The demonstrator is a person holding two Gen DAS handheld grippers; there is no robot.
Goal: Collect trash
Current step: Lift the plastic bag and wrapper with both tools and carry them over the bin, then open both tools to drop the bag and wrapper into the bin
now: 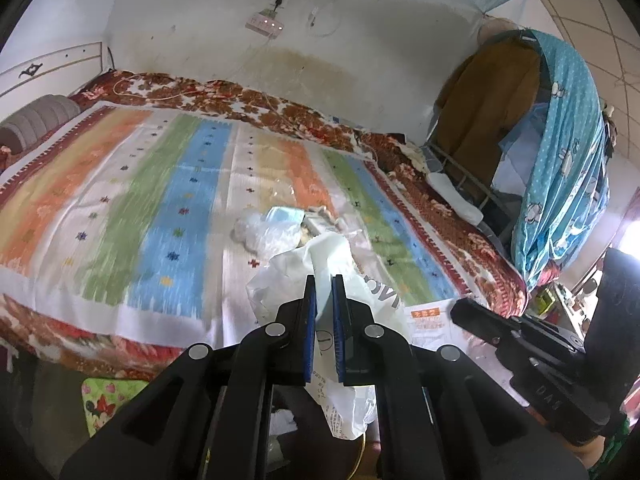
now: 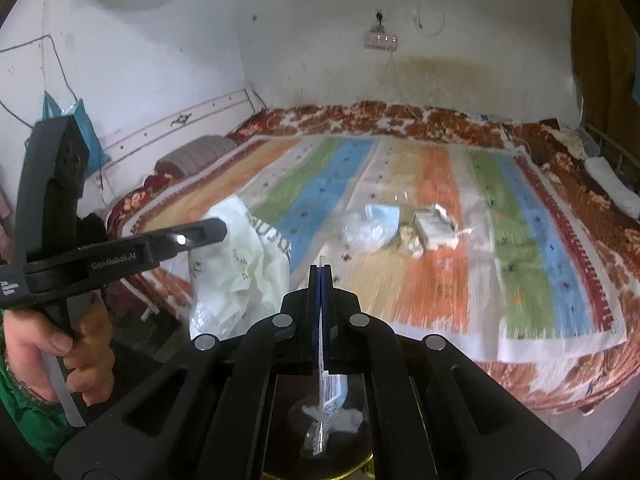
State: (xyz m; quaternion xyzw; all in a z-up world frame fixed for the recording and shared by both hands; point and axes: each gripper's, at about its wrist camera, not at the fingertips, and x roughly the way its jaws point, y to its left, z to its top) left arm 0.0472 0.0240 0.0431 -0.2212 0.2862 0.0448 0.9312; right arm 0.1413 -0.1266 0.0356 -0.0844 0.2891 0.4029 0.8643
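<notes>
- The left claw point(image 1: 324, 292) is clamped narrow on the rim of a white plastic bag point(image 1: 304, 268), which hangs from between its blue pads and drapes down over the near edge of the bed.
- The right claw point(image 2: 321, 276) is pressed nearly flat on a thin printed wrapper point(image 2: 330, 396); most of the sheet dangles below the jaws, over a dark round object I cannot identify.
- The rest of the trash lies in a loose pile near the middle of the striped bedspread point(image 2: 424, 288): a crumpled clear plastic bag point(image 2: 366, 232), a pale blue packet point(image 2: 383, 213) touching it, and a torn white box point(image 2: 434, 225) just beside them with scraps around it.
- In the right wrist view the white plastic bag hangs to the left of the right claw, well apart from the pile.
- Judged step: one piece is picked up and is on its way to the bag, while the left claw holds the bag ready.
- The next move seems to call for bringing the wrapper over the bag's mouth and letting go there. I cannot tell from either view how far the mouth gapes, so the left claw may need to tilt or lift the rim first.
- The limp wrapper could cling to the pads or slip down outside the bag.
</notes>
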